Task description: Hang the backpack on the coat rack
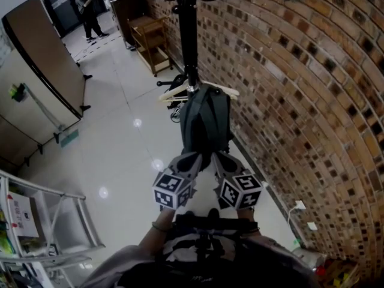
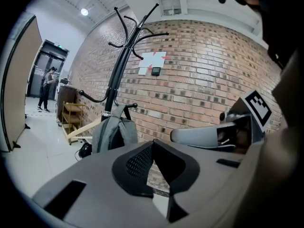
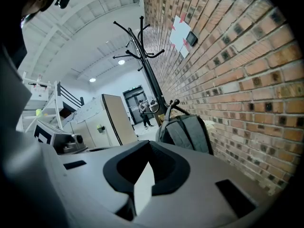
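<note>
I see the backpack [image 1: 206, 120] hanging from the coat rack [image 1: 191, 35] in the upper middle of the head view. Its top is hooked close to the pole and its body hangs down against the pole, just beside the brick wall [image 1: 288, 89]. A pale hanger [image 1: 173, 93] sticks out from the rack at the same height as the top of the pack.

Both of my tools sit side by side at lower centre, pointing up the frame toward the pack. The left hand-held gripper [image 1: 191, 159] has its jaws pressed together at the tips and nothing is caught between them. In its own view [image 2: 153, 144] only a thin strip of wall and floor shows lower down, between the pads. That view puts the backpack [image 2: 111, 132] at left centre, ahead of the tips and apart from them, under the coat rack [image 2: 118, 65].

The right hand-held gripper [image 1: 219, 159] is the same. Its pads meet at the tip [image 3: 150, 146], it is empty, and there is one narrow light sliver between the jaws. In that view the backpack [image 3: 187, 132] hangs right of centre, clear of the jaws.

At the upper left of the head view a wooden shelf [image 1: 153, 41] stands against the wall. A person [image 1: 87, 11] stands far off beyond it.
</note>
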